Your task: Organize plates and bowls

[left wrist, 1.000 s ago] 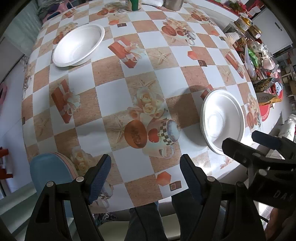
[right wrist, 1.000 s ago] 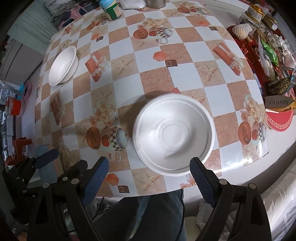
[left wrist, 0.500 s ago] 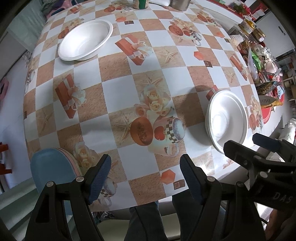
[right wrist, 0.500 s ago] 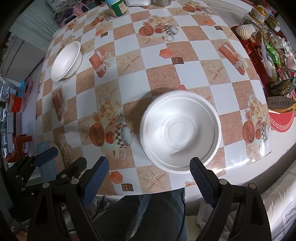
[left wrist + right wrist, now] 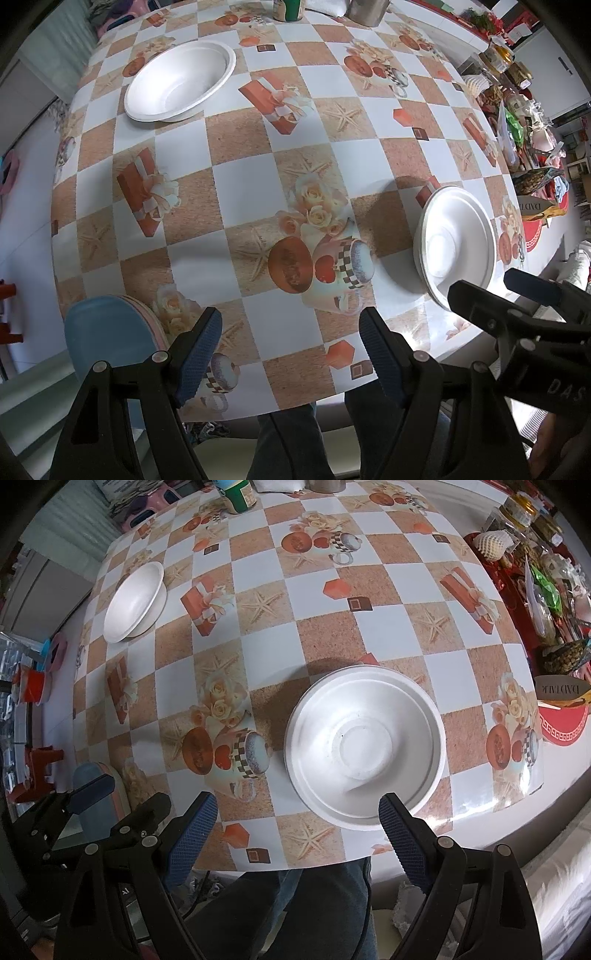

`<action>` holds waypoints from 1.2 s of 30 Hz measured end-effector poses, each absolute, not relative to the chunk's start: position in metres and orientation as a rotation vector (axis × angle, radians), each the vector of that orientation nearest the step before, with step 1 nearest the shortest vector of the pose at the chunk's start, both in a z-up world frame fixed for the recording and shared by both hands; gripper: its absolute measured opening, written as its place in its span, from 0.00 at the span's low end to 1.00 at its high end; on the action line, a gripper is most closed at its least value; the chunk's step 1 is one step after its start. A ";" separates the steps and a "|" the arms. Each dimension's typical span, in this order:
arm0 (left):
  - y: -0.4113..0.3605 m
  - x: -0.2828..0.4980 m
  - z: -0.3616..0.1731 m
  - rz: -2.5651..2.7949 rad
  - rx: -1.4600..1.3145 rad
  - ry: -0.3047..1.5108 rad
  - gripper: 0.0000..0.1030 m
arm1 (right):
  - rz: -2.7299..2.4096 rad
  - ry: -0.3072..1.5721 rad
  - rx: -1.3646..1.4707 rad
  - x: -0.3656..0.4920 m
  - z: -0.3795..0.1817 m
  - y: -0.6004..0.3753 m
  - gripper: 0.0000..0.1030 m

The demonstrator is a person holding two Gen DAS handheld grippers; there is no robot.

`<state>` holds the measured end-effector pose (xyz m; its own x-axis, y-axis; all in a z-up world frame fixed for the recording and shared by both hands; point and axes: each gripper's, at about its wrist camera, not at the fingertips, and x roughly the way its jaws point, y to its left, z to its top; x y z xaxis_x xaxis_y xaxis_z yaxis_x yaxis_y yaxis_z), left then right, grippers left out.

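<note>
A stack of white foam plates (image 5: 365, 749) lies near the table's front edge, just ahead of my right gripper (image 5: 295, 830), which is open and empty. The stack also shows in the left wrist view (image 5: 456, 247) at the right. A stack of white foam bowls (image 5: 181, 79) sits at the far left of the table, also seen in the right wrist view (image 5: 135, 602). My left gripper (image 5: 290, 354) is open and empty above the front edge, far from the bowls. The right gripper's body (image 5: 524, 314) shows at the left view's right side.
The table wears a checkered oilcloth (image 5: 258, 184). A green-labelled jar (image 5: 236, 494) and a metal pot (image 5: 367, 11) stand at the far edge. Cluttered goods (image 5: 546, 590) crowd the right side. A blue and pink stool (image 5: 110, 343) sits at the front left.
Both grippers have pulled back and down a little, so the table looks slightly farther. Plates and bowls have not moved. Both grippers stay open.
</note>
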<state>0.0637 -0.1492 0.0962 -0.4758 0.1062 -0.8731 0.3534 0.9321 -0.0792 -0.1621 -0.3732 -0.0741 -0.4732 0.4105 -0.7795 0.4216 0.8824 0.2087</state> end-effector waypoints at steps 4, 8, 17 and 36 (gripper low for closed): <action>-0.147 0.064 0.098 -0.304 0.327 2.059 0.77 | -0.022 2.117 0.604 -0.165 -0.072 -0.369 0.87; -0.144 0.064 0.099 -0.307 0.328 2.058 0.77 | -0.031 2.114 0.611 -0.170 -0.069 -0.364 0.87; -0.138 0.062 0.100 -0.309 0.328 2.060 0.77 | -0.038 2.114 0.617 -0.176 -0.066 -0.358 0.87; -0.074 0.143 0.077 0.009 0.145 2.002 0.77 | 0.027 2.107 0.668 -0.127 -0.084 -0.332 0.87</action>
<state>0.1433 -0.0744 0.0768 -0.4154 0.1062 -0.9034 0.0984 0.9926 0.0714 -0.1268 -0.3323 -0.0837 -0.4512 0.4699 -0.7587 0.4507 0.8538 0.2607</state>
